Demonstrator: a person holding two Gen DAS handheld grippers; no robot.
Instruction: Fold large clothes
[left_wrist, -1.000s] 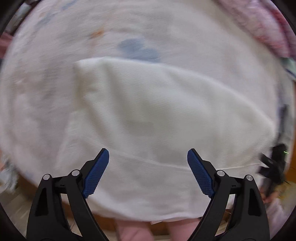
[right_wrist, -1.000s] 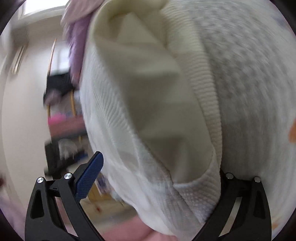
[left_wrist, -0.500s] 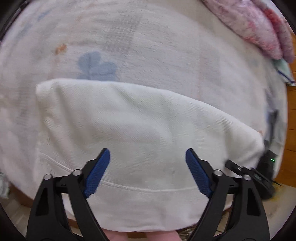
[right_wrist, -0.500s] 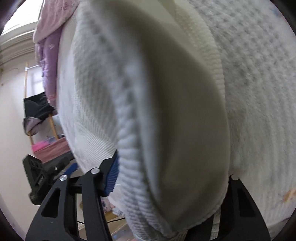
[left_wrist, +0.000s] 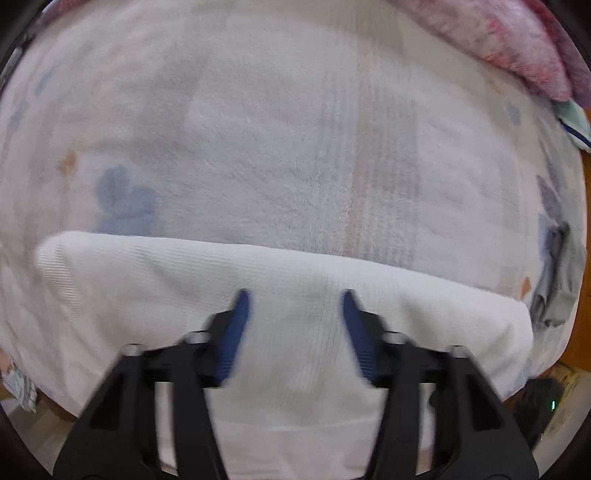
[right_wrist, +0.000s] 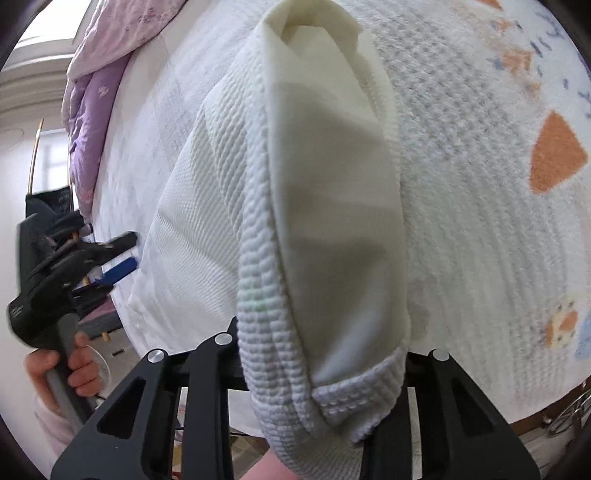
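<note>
A: Where is the garment?

B: White knit garment (left_wrist: 288, 291) lies on the bed (left_wrist: 280, 147), near its front edge, as a long band running left to right in the left wrist view. The bed has a pale fleece cover with faded blue and orange prints. A pink quilt (left_wrist: 498, 40) is bunched at the far right corner.

A: Left tool?

B: Left tool (left_wrist: 293, 314) points down over the middle of the garment. Its jaws have just been closing and stand narrow, with a gap between the blue pads (left_wrist: 236, 332). White fabric shows in the gap. The picture is blurred, so I cannot tell if the pads press on the cloth.

A: Right tool?

B: Right tool (right_wrist: 321, 373) has also just been closing. A thick ribbed hem of the garment (right_wrist: 258, 302) sits between its jaws, bunched and folded over, hiding both pads. The cloth rises from the tool and opens so the smooth cream inside shows. It looks gripped.

A: Anything else in the right view?

B: The left tool (right_wrist: 122, 254) shows at the left edge, against the garment's far side, with a hand (right_wrist: 62, 369) on its grey handle. An orange patch (right_wrist: 554, 155) on the bed cover lies to the right.
</note>
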